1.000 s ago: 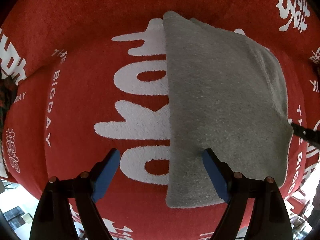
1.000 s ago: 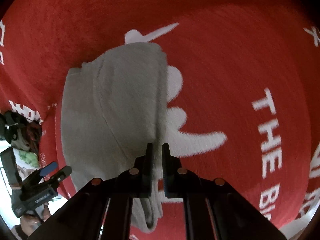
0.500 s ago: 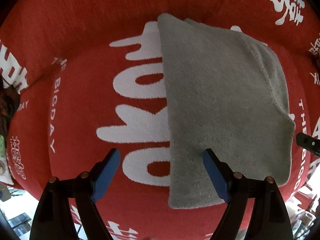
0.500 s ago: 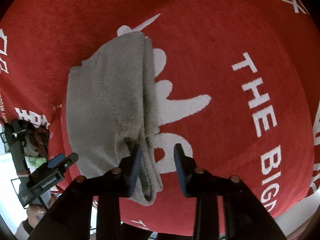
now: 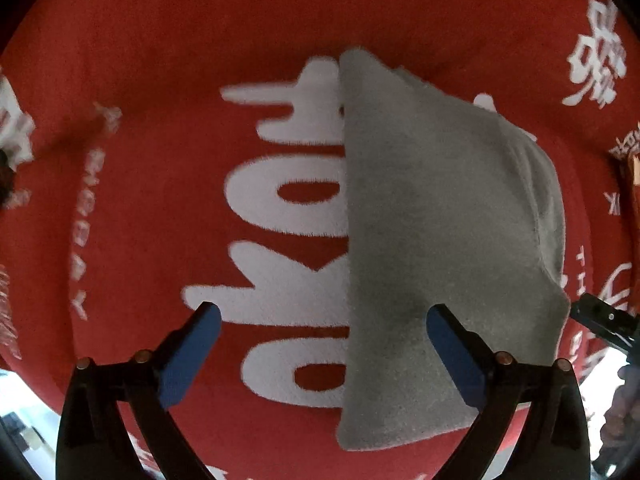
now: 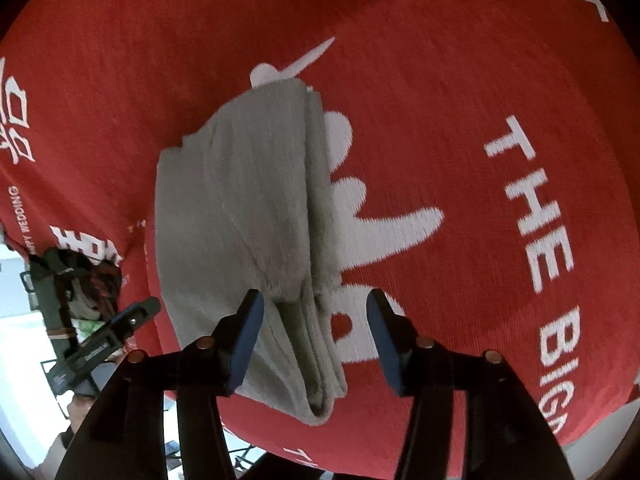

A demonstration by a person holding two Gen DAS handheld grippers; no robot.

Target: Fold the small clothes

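A folded grey cloth (image 5: 436, 240) lies on the red blanket (image 5: 160, 80), centre-right of the left view. The left claw (image 5: 324, 316) is opening wide, gripping nothing. The right claw (image 6: 316, 300) is opening too, the cloth's lower edge between its blue pads (image 6: 250, 332) but unpinched

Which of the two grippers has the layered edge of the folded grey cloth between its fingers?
The right gripper: its opening jaws straddle the grey cloth's stacked edge, pads clear. The left gripper straddles the smooth straight edge, mostly above red blanket.
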